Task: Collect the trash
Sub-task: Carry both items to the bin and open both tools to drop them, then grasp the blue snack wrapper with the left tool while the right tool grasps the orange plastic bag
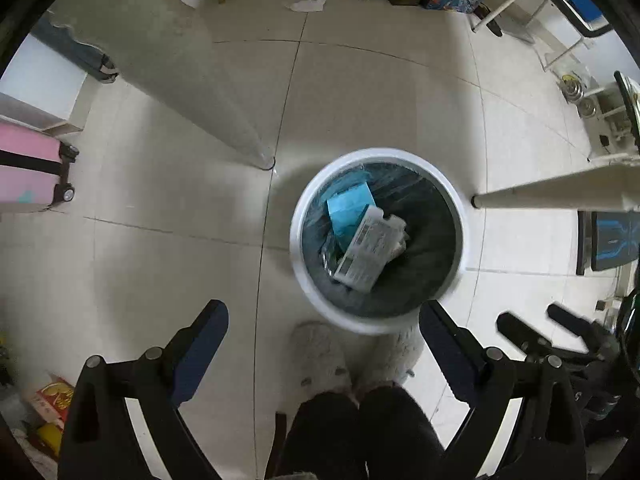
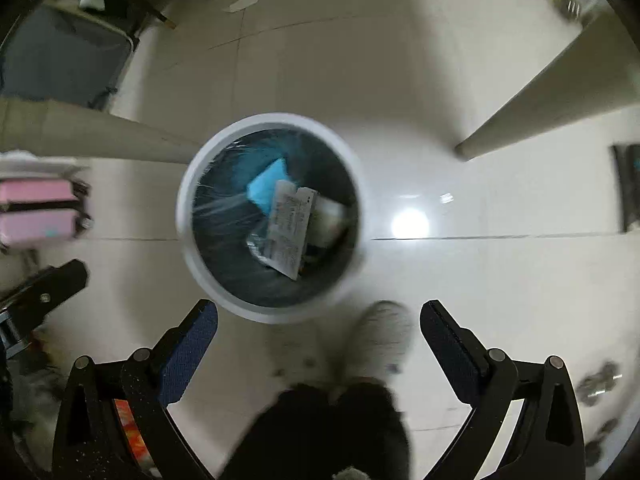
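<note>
Both grippers point straight down at a tiled floor [image 1: 360,92]. The left gripper [image 1: 324,332] has its jaws spread wide with nothing between them, and the right gripper [image 2: 319,330] likewise stands wide apart and empty. Directly below and between the fingers of each are the person's dark trouser legs [image 1: 360,432] and a pair of pale fuzzy slippers [image 1: 320,356]. Just past the slippers, ahead of the fingertips, stands a round white trash bin [image 1: 298,240] lined with a dark bag; it lies ahead and to the right of the left gripper and ahead and slightly left of the right gripper. Inside the bin lie a light blue packet [image 1: 348,208] and, partly over it, a white printed paper package [image 1: 368,248]. To the right of the bin in the left view a pale table leg [image 1: 552,194] reaches in from the edge, and another leg [image 1: 224,112] stands to the bin's left. Far to the left sits a pink suitcase [image 1: 28,168]. Further ahead, near the far furniture, a crumpled white paper [image 1: 308,4] lies on the floor, well apart from the bin. The right view is blurred.
</note>
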A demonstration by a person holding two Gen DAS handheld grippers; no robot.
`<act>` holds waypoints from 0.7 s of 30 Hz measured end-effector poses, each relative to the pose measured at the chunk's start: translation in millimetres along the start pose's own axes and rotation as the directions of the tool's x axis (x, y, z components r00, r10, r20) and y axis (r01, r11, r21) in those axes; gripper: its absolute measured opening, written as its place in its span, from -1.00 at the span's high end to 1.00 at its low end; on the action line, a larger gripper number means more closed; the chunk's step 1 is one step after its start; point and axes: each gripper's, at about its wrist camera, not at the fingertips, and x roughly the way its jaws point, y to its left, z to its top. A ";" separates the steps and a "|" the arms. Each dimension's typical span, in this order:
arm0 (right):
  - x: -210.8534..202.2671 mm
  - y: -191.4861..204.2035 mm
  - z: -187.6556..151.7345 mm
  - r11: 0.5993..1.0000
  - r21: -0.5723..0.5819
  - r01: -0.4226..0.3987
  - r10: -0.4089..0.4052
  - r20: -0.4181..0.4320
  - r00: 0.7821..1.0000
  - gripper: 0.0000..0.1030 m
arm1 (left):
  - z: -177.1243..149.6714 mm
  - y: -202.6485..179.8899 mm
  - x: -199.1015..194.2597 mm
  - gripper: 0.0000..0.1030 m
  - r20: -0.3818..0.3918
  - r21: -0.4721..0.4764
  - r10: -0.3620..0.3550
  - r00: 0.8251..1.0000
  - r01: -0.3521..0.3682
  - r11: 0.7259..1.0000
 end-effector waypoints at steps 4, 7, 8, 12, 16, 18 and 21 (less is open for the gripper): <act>-41.7 3.2 -7.7 0.999 -0.022 0.047 -0.046 0.028 0.999 -0.98 | -13.0 -2.0 -32.8 -0.90 0.000 0.013 0.023 1.000 -0.023 1.000; -75.2 8.2 -13.2 0.997 -0.033 0.069 -0.067 0.043 0.997 -0.98 | -20.1 -5.4 -61.3 -0.90 0.003 0.015 0.018 1.000 -0.018 1.000; -89.9 11.2 -15.9 0.997 -0.036 0.074 -0.072 0.049 0.996 -0.98 | -22.6 -9.9 -73.0 -0.90 0.008 0.020 0.018 1.000 -0.018 1.000; -145.2 22.4 -26.7 0.995 -0.059 0.084 -0.080 0.074 0.994 -0.98 | -30.5 -15.6 -116.3 -0.90 0.021 0.035 0.010 1.000 -0.011 0.999; -207.6 38.0 -41.2 0.994 -0.075 0.076 -0.068 0.104 0.992 -0.98 | -38.8 -17.1 -162.0 -0.90 0.041 0.040 0.003 0.999 -0.005 0.999; -238.7 44.2 -47.3 0.994 -0.078 0.078 -0.068 0.119 0.991 -0.98 | -43.3 -18.2 -188.5 -0.90 0.052 0.041 -0.004 0.999 0.002 0.999; -284.6 53.7 -55.2 0.995 -0.075 0.072 -0.061 0.143 0.988 -0.98 | -47.5 -19.4 -231.5 -0.90 0.073 0.049 -0.018 0.997 0.014 0.999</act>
